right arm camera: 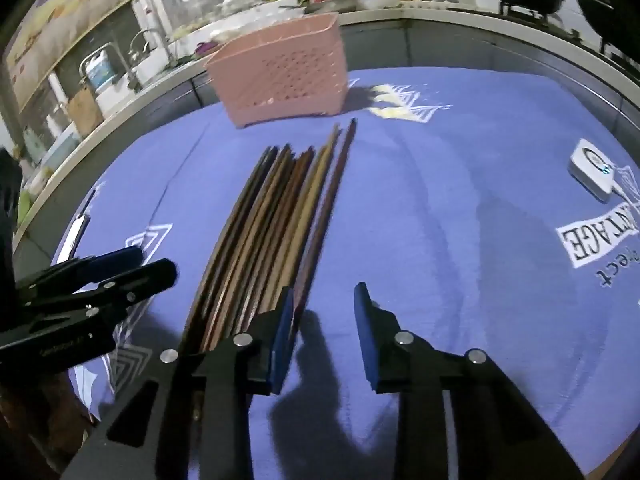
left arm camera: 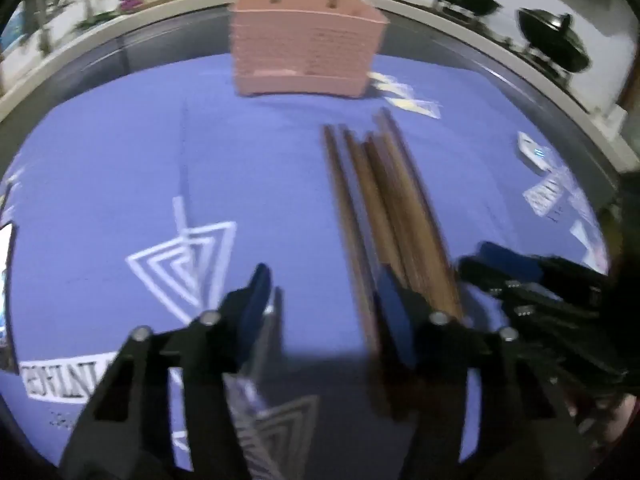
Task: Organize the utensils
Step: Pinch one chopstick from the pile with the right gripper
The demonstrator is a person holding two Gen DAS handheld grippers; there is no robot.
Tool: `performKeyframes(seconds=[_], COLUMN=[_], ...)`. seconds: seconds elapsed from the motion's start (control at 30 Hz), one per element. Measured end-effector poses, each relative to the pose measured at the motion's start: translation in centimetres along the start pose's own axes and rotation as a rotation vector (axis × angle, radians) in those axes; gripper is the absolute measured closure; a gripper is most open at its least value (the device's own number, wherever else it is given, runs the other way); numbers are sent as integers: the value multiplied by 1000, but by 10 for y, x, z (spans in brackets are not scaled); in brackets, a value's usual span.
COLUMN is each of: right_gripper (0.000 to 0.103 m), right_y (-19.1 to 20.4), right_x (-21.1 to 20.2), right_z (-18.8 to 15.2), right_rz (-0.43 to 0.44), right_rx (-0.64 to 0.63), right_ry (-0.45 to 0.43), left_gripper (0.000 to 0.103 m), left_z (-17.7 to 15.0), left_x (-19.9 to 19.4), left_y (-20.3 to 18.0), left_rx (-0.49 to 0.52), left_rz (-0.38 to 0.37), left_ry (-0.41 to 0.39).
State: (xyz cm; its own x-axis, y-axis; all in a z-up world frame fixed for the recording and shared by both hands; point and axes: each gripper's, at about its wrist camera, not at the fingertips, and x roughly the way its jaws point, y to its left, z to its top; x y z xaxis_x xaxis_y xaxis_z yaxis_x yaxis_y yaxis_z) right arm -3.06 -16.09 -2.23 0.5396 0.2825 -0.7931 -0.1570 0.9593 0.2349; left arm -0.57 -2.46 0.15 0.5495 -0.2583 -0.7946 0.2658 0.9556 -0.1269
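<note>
White device (right arm camera: 595,175) (sharp) only from right wrist.

Your table wears a purple printed cloth (right arm camera: 460,208); on it lie a bundle of wooden chopsticks (right arm camera: 276,216) mid-table, a pink perforated basket (right arm camera: 280,76) at the far edge, and a small white device (right arm camera: 592,172) right.
</note>
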Motion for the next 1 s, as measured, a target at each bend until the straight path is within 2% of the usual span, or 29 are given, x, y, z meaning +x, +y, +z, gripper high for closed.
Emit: performKeyframes(seconds=[0.07,0.17,0.27,0.37,0.47,0.63,0.77,0.83,0.93,1.0], right_gripper=[71,71,71,71,71,71,71,71,71,71], right_y=[0,-2,-16,-7,0,-4,-5,-4,10,4], right_x=[3,0,-6,-14,0,5,2,6,12,12], right_z=[0,2,3,5,10,7,11,13,13,14], right_rz=[-27,-149,-108,-65,-18,-53,-108,-98,-115,-119], right_rx=[-37,-88,-16,-33,-52,-69,-91,-87,-151,-146], right_ry=[9,9,5,-23,15,27,21,32,33,33], left_gripper=[62,72,75,76,76,77,77,77,77,77], left_z=[0,2,2,0,2,5,8,7,8,8], left_x=[2,14,22,27,30,37,35,35,34,31], left_y=[-10,-17,-13,-12,-16,-23,-12,-10,-11,-9], left_rx=[35,64,46,38,47,80,36,20,16,1], left_rz=[-22,5,6,12,21,66,32,25,-1,-12], left_ry=[8,39,65,77,68,66,73,74,84,75])
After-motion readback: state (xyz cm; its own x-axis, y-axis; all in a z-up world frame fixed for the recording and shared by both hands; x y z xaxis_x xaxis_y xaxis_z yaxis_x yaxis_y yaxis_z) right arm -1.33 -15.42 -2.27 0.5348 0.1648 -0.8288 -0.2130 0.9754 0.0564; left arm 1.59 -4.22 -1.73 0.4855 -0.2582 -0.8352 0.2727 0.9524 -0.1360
